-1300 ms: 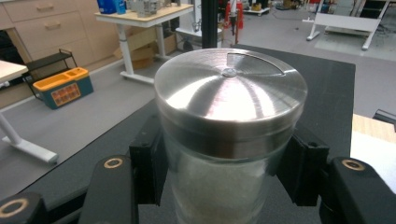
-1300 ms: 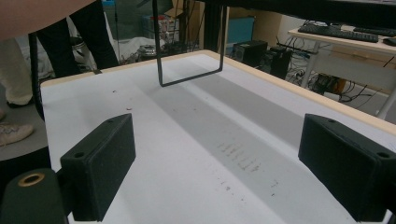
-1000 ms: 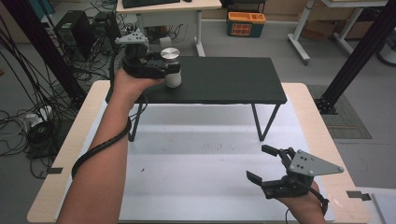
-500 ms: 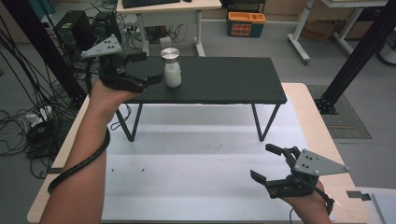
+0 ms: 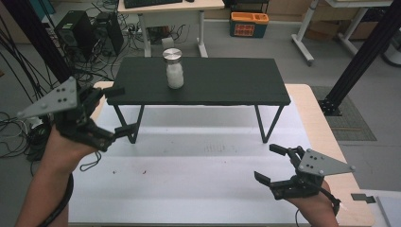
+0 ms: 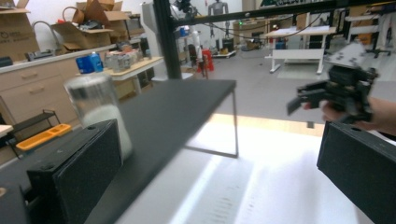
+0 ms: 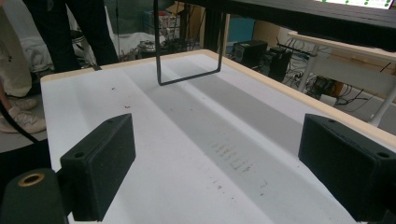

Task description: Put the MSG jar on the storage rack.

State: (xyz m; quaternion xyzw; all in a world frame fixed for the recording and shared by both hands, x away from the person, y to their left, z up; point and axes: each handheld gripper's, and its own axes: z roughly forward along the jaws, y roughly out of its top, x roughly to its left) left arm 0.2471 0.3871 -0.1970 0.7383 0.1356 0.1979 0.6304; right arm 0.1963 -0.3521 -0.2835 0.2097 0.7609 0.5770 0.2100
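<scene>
A glass jar (image 5: 174, 71) with a metal lid and white powder inside stands upright on a low black shelf (image 5: 227, 80). My left gripper (image 5: 122, 111) hovers open off the shelf's left end, apart from the jar, with nothing between its jaws. In the left gripper view the jar (image 6: 95, 109) rises just behind the left jaw of that gripper (image 6: 219, 154), and the right gripper (image 6: 343, 93) shows farther off. My right gripper (image 5: 268, 162) is open and empty, low over the white table (image 5: 198, 165) at the near right. In its own view the right gripper (image 7: 233, 168) spans bare tabletop.
The shelf stands on thin black wire legs (image 7: 187, 42) over the white table. A black frame post (image 5: 364, 52) rises at the right. On the floor behind are a desk (image 5: 170, 7), an orange box (image 5: 249, 23) and a computer tower (image 5: 73, 30) with cables.
My left gripper has let go of the jar and drawn back to the left and toward the person. The jar stays upright on the shelf. The right gripper has hardly moved.
</scene>
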